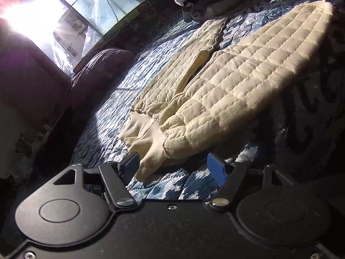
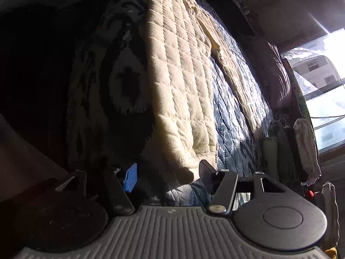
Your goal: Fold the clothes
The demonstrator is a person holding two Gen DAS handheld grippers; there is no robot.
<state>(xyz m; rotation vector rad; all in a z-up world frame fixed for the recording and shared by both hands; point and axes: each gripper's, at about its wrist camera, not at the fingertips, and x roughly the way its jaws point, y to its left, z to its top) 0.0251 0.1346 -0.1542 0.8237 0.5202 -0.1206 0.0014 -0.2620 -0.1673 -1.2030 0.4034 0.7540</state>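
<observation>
Left tool [image 1: 174,166] apart at cream quilted jacket [image 1: 237,86] cuff, right tool [image 2: 166,172] apart at its hem, on blue bedspread [image 1: 133,75]

Honestly there's nothing to read in either view: no labels, brand marks, numbers or signs that come out legible. The green strip [image 1: 129,17] along the bottom of the window has some yellowish marks on it, but they're too blurred to tell if they're letters or just a pattern. Same strip [image 2: 301,99] in the right wrist view, still unreadable.
</observation>
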